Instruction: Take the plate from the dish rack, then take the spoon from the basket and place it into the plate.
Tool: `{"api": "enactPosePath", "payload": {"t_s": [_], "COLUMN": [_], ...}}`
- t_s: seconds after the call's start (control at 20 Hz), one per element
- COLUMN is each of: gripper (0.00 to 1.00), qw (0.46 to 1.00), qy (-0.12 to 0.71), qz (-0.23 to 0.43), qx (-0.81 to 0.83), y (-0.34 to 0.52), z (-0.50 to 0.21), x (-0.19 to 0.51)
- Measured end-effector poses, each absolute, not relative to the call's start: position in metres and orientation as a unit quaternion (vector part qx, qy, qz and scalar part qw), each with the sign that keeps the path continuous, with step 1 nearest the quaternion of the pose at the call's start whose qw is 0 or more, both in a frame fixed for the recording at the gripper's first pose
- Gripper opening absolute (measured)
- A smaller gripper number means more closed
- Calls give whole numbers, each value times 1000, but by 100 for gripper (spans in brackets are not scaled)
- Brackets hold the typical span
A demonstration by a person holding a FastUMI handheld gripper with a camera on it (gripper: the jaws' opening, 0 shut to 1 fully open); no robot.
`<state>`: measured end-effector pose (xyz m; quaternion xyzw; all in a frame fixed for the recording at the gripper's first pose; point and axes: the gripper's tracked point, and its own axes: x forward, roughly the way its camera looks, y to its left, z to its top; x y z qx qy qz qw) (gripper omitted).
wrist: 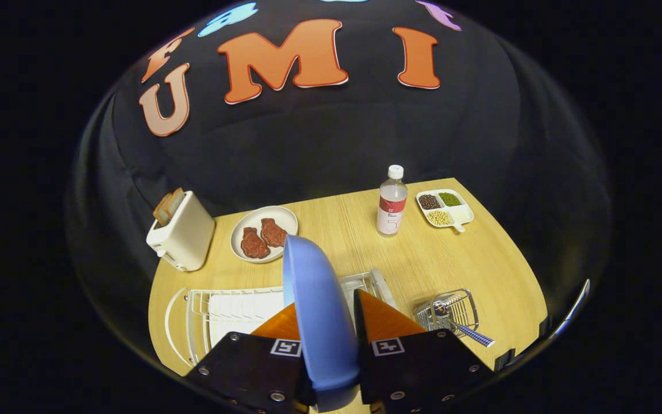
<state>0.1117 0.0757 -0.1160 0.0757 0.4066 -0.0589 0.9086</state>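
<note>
Orange fingers [285, 328] clamped on upright round blue plastic plate [316, 310] above white wire dish rack [233, 310]; best lowered flat onto bare wooden table [423, 259].

The table [480, 253] is light wood with fine lines. The blue plate [316, 310] looks like smooth, matt plastic. The dish rack [233, 310] is white wire. The basket [449, 310] is shiny metal wire. The bottle [392, 204] is clear plastic.
</note>
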Motion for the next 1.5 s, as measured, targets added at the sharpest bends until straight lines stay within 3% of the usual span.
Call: {"api": "enactPosePath", "payload": {"t_s": [0.5, 1.1, 1.5], "gripper": [29, 29, 29], "qw": [930, 897, 878], "qy": [360, 404, 427], "qz": [16, 86, 123], "qx": [79, 158, 178], "y": [84, 76, 70], "z": [-90, -164, -223], "x": [6, -93, -115]}}
